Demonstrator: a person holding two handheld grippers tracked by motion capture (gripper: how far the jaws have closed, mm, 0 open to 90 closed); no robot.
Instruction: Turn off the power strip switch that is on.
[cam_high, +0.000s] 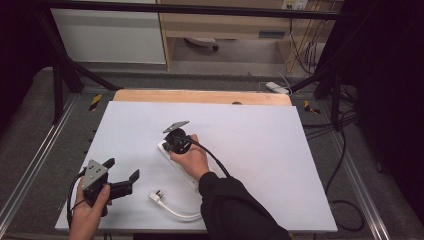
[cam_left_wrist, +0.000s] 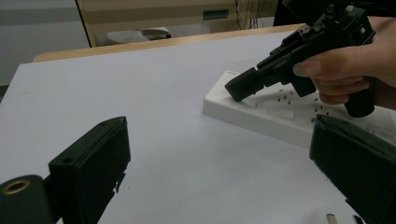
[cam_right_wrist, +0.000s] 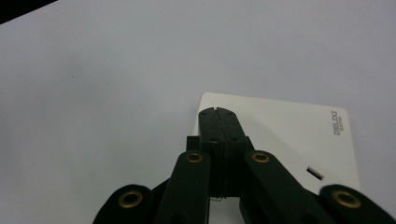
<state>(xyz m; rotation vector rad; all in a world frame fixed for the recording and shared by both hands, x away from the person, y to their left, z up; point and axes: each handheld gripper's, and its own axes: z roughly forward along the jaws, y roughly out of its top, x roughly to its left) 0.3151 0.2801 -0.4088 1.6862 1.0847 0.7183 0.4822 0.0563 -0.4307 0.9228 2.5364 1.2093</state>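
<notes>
A white power strip (cam_high: 186, 176) lies on the white board, partly under the person's right hand. My right gripper (cam_high: 167, 145) is shut with nothing between its jaws, and its closed tips rest on the strip's far end. In the right gripper view the closed tips (cam_right_wrist: 218, 114) sit at the edge of the strip (cam_right_wrist: 285, 135). My left gripper (cam_high: 121, 169) is open and held near the board's front left. Between its wide-apart jaws (cam_left_wrist: 219, 172) I see the strip (cam_left_wrist: 261, 114) and the right gripper (cam_left_wrist: 239, 87). A white plug (cam_high: 155, 196) with its cable lies in front.
The white board (cam_high: 260, 150) covers a wooden table whose back edge (cam_high: 200, 96) shows. Dark cables (cam_high: 345, 200) trail over the floor at the right. A metal frame (cam_high: 60, 75) stands around the table, and shelving stands behind it.
</notes>
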